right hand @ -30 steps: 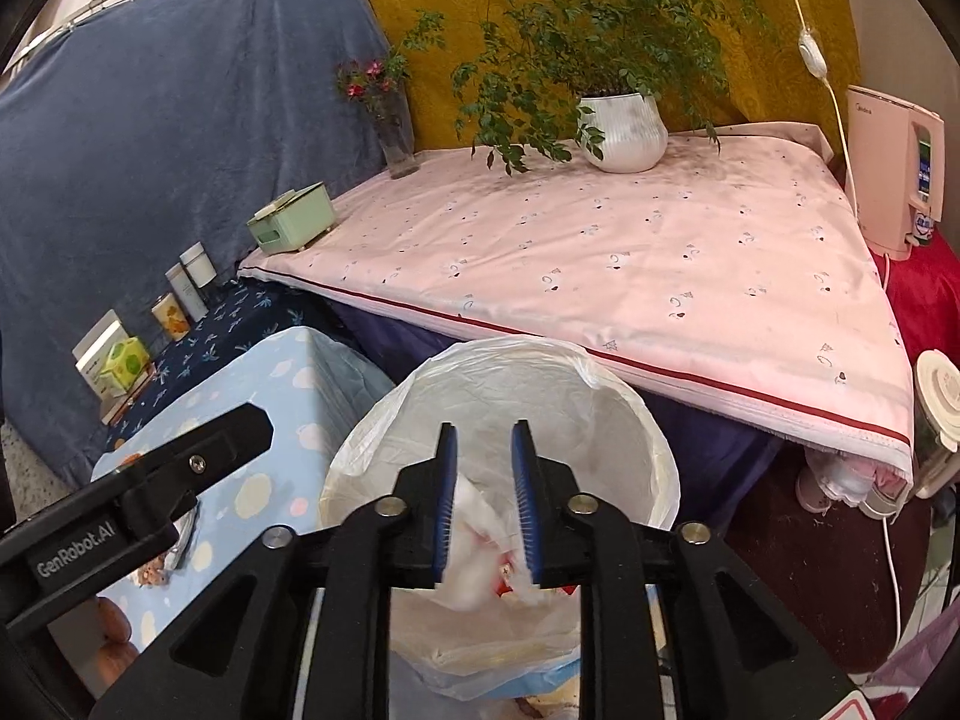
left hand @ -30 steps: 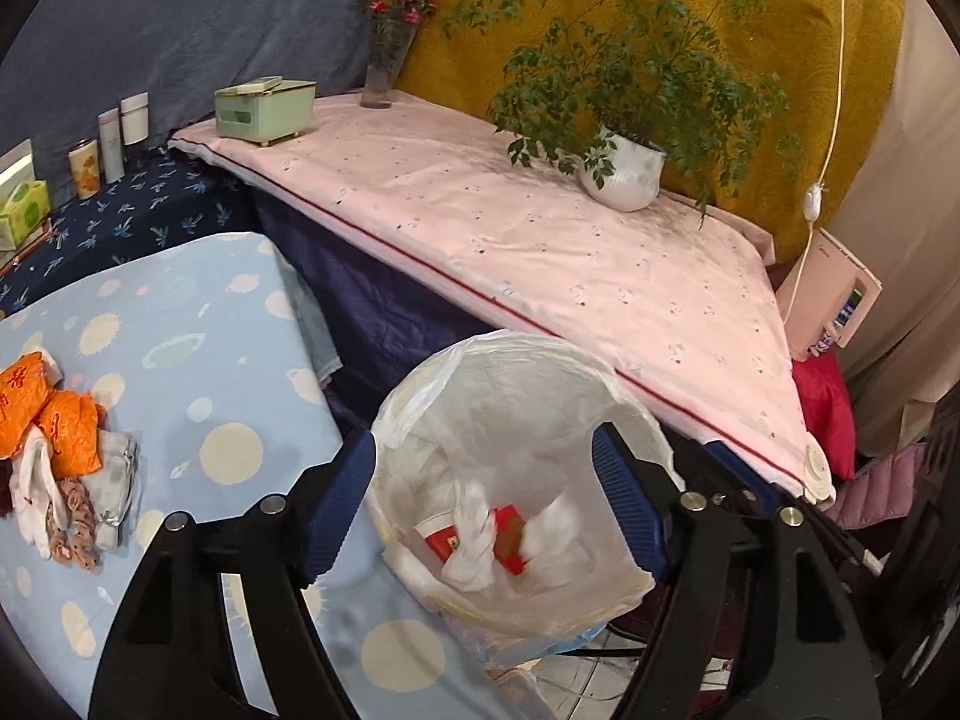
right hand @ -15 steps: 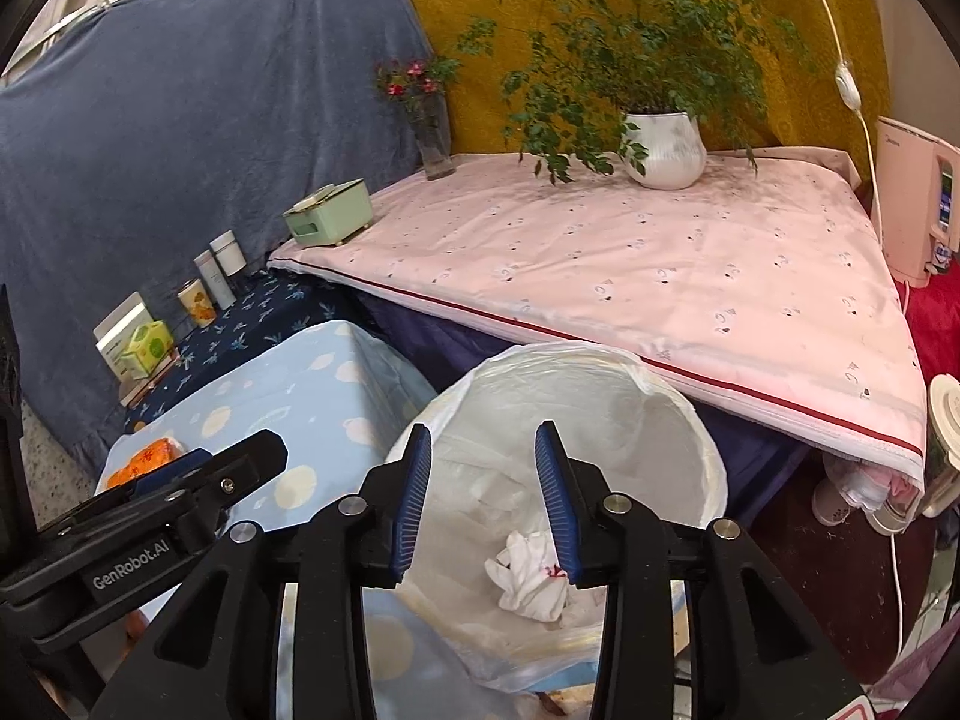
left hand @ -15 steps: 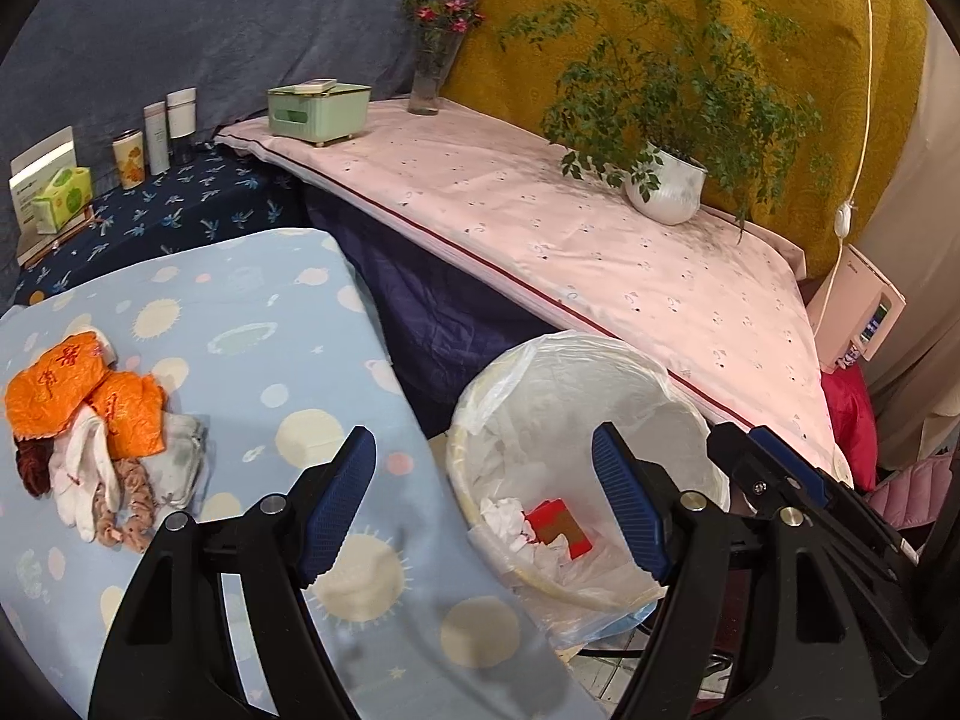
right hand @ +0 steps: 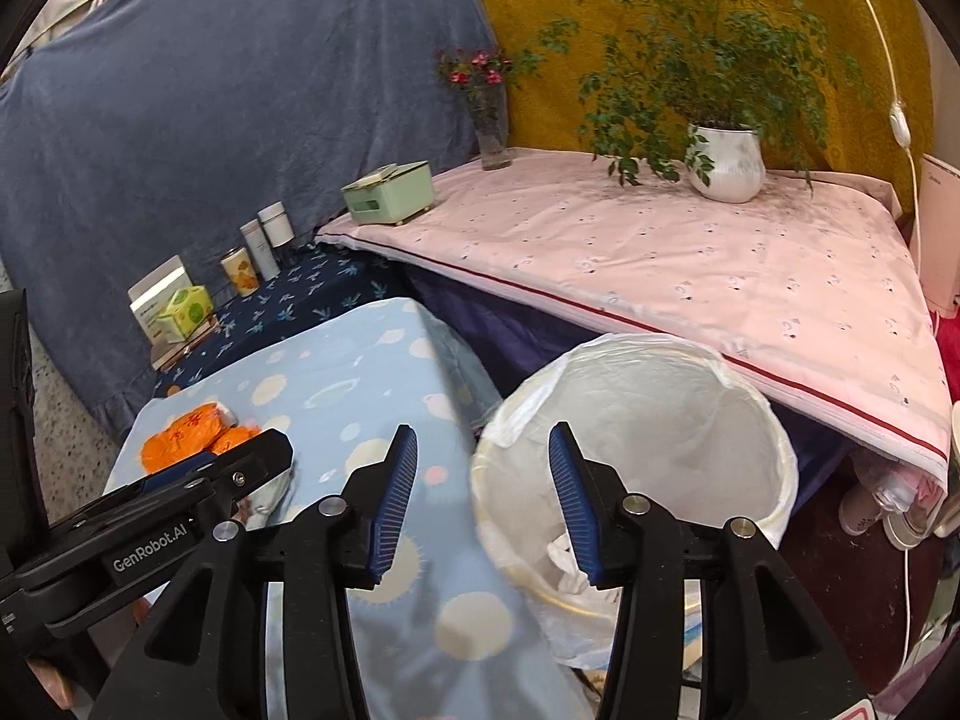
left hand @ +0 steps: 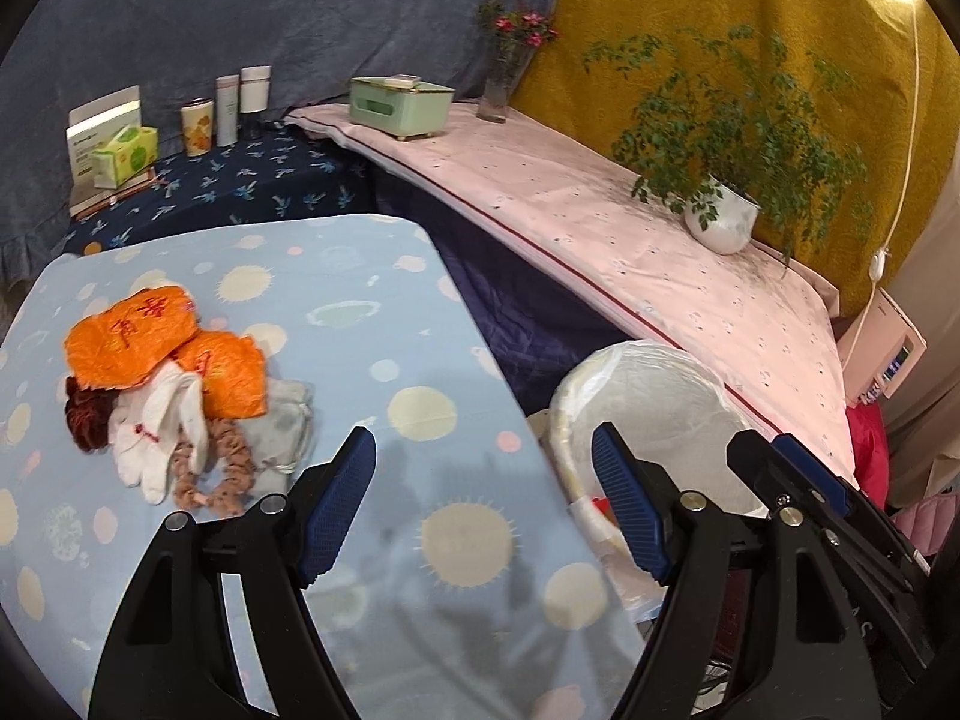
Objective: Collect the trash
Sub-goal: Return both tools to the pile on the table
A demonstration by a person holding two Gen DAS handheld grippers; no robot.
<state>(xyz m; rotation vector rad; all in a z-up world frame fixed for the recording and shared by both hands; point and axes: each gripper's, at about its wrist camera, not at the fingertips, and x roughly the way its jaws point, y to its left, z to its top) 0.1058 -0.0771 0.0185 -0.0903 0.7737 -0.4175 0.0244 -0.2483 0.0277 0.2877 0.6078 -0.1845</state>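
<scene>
A trash bin lined with a white bag (right hand: 648, 414) stands beside the light blue spotted table (left hand: 360, 324); it also shows in the left wrist view (left hand: 648, 384). White crumpled tissue (right hand: 570, 570) lies inside it. On the table's left lies a pile: two orange wrappers (left hand: 138, 336), a white glove (left hand: 162, 432), a brown scrunchie (left hand: 216, 468) and grey cloth (left hand: 282, 426). My left gripper (left hand: 483, 516) is open and empty over the table's right part. My right gripper (right hand: 483, 504) is open and empty at the bin's left rim.
A pink-covered bench (right hand: 690, 252) behind the bin holds a potted plant (right hand: 726, 162), a green tissue box (right hand: 390, 192) and a flower vase (right hand: 492, 132). A dark blue shelf (left hand: 240, 186) holds bottles, a cup and a tissue pack. A pink appliance (left hand: 888, 342) sits at right.
My right gripper opened and let the white tissue fall into the bin. Both grippers have swung left, from over the bin toward the table and the pile.
</scene>
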